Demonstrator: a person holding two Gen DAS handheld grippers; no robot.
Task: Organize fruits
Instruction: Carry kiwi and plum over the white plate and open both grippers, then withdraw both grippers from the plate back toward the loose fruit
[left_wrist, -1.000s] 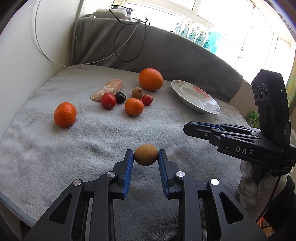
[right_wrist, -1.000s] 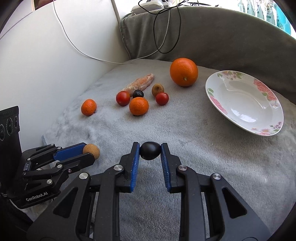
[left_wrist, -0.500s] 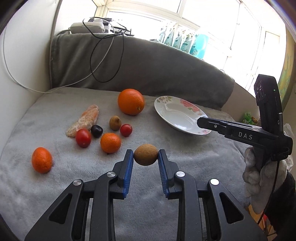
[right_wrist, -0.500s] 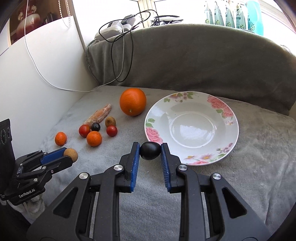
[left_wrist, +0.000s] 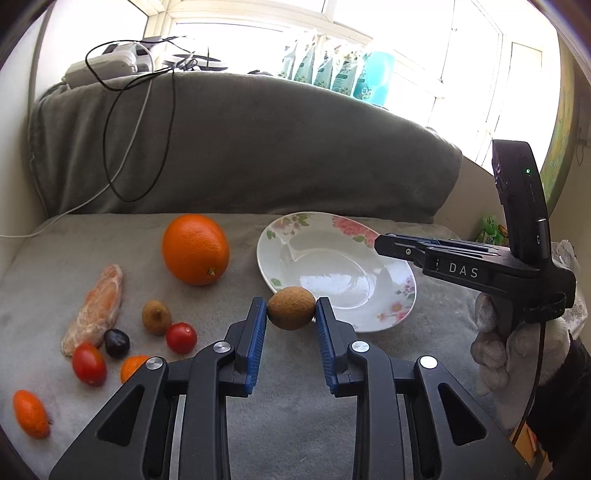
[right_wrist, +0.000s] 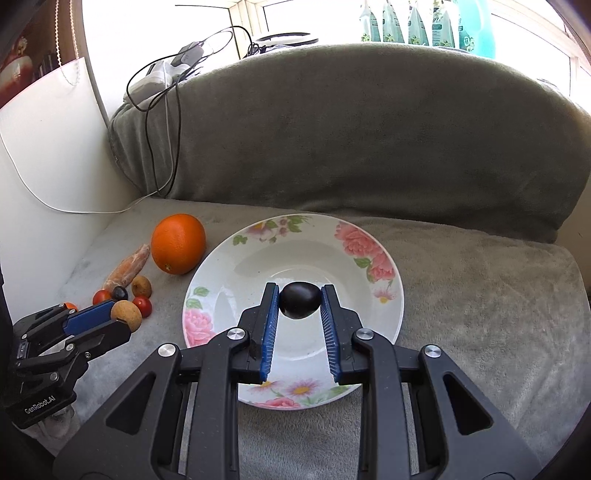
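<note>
Left tongs (left_wrist: 291, 314) are clamped on a brown round fruit (left_wrist: 291, 308), held above the near-left rim of the flowered plate (left_wrist: 332, 254). Right tongs (right_wrist: 299, 304) are clamped on a dark plum-like fruit (right_wrist: 300, 300), held over the plate's well.

Open room: the plate lies on a grey plush blanket (right_wrist: 480, 295) that covers the counter and rises as a padded wall behind. The plate's well is bare, and the blanket to its right and front is bare as well. To its left a large orange (left_wrist: 195, 249) sits just beside the rim. Farther left lies a cluster: a pale orange wrapped piece (left_wrist: 96, 312), a small brown fruit (left_wrist: 156, 316), two red tomatoes (left_wrist: 181, 338), a second dark fruit (left_wrist: 116, 343) and two small mandarins (left_wrist: 31, 413). A white wall closes the left edge.

View differences: only the left wrist view shows the outermost mandarin whole and the white-gloved hand (left_wrist: 502, 347) gripping the right tongs' handle. Only the right wrist view shows the full plate rim and the bare blanket to its right.

Pose: both tongs point obliquely downward toward the plate, the left approaching from the plate's left, the right from its front.
</note>
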